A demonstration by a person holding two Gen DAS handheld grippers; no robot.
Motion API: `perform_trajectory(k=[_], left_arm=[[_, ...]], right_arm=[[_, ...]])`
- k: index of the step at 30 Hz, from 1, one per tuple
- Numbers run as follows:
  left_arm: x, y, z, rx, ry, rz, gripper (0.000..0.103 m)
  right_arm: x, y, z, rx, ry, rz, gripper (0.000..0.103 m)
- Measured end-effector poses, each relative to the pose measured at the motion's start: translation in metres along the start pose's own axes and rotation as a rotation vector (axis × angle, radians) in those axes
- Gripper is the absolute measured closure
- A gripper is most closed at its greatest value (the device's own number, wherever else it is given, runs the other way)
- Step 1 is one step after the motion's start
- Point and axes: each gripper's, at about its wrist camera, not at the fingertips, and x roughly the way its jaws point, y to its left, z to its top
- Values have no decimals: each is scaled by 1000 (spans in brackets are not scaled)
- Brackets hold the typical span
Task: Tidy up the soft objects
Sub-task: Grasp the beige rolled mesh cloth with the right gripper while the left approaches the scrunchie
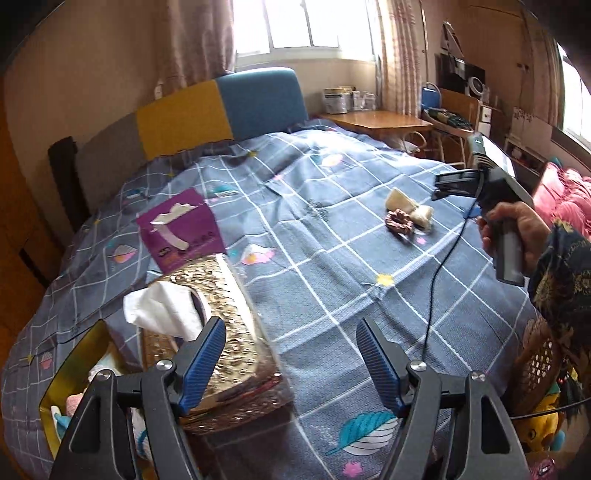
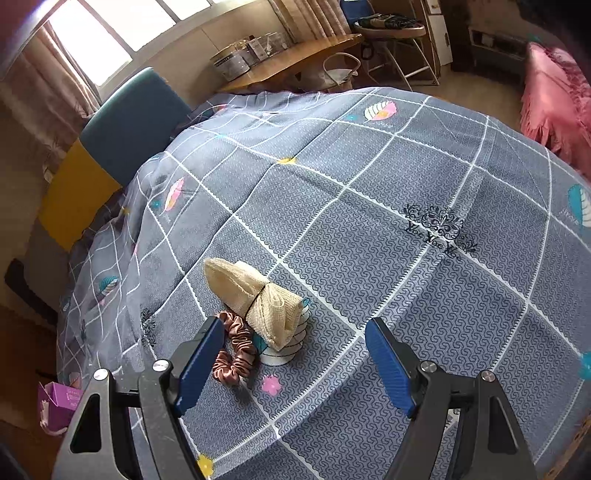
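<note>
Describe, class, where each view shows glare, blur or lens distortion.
Left wrist view: the window is blown out white, the gold tissue box smeared by blur. Right wrist view: sharper; the fisheye bulges the bedspread grid, and corners darken.

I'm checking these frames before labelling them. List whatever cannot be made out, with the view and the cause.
- Yellow box, left wrist view: its contents are mostly covered by the left hand-held gripper and cut by the frame's bottom.
- Purple box, right wrist view: half hidden behind the right hand-held gripper; print unreadable.
- Pink scrunchie, right wrist view: its left side sits behind a finger.
- Desk containers, left wrist view: labels too small.
</note>
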Motion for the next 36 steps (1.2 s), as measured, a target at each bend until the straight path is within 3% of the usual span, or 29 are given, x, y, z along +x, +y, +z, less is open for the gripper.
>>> perform_trajectory(k=[13, 18, 21, 22, 23, 27, 36], left_arm=[[12, -14, 5, 17, 23, -81, 29], [19, -18, 11, 24, 33, -85, 29], [24, -19, 18, 22, 37, -97, 29], [26, -21, 21, 21, 38, -101, 29], [27, -22, 24, 19, 37, -104, 29], [34, -30, 36, 18, 41, -125, 29], [84, -63, 80, -10, 91, -187, 29]], right_arm=[[70, 65, 36, -328, 70, -128, 36], [99, 71, 34, -383, 151, -109, 39], [89, 73, 35, -424, 145, -84, 67], [81, 73, 36, -430, 139, -60, 84], [73, 71, 37, -432, 128, -53, 87], [44, 53, 40, -419, 76, -67, 88], [53, 4, 35, -311, 169, -100, 87]])
